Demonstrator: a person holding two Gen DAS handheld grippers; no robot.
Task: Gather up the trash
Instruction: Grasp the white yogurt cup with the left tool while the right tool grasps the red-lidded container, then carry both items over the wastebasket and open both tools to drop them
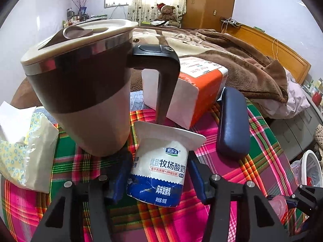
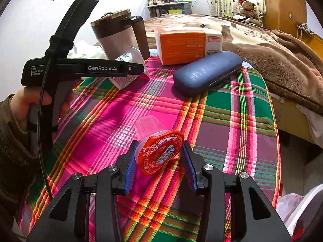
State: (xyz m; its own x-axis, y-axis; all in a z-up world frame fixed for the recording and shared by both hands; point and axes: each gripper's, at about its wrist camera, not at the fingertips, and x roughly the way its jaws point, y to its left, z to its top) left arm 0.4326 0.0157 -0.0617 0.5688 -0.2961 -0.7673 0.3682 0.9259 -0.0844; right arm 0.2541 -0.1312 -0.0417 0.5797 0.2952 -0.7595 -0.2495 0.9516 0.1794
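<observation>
A white and blue yogurt cup [image 1: 159, 173] stands upside down on the plaid tablecloth [image 1: 252, 171], its wide rim up. My left gripper [image 1: 158, 178] is shut on it, a blue pad pressed against each side. In the right wrist view the same cup [image 2: 125, 80] peeks out behind the left tool's black body [image 2: 80, 68], which a hand [image 2: 30, 100] holds. A small clear jelly cup with a red foil lid [image 2: 161, 153] sits tilted between the right gripper's [image 2: 159, 165] pads, lid facing the camera. The right gripper is shut on its rim.
A brown and beige jug [image 1: 80, 92] stands right behind the yogurt cup. An orange and white box [image 1: 193, 92], a blue glasses case [image 1: 232, 121] and a tissue pack [image 1: 24, 151] share the table. A white-rimmed bin [image 1: 310, 169] sits off the table's right edge; a bed with a brown blanket [image 2: 272, 50] lies beyond.
</observation>
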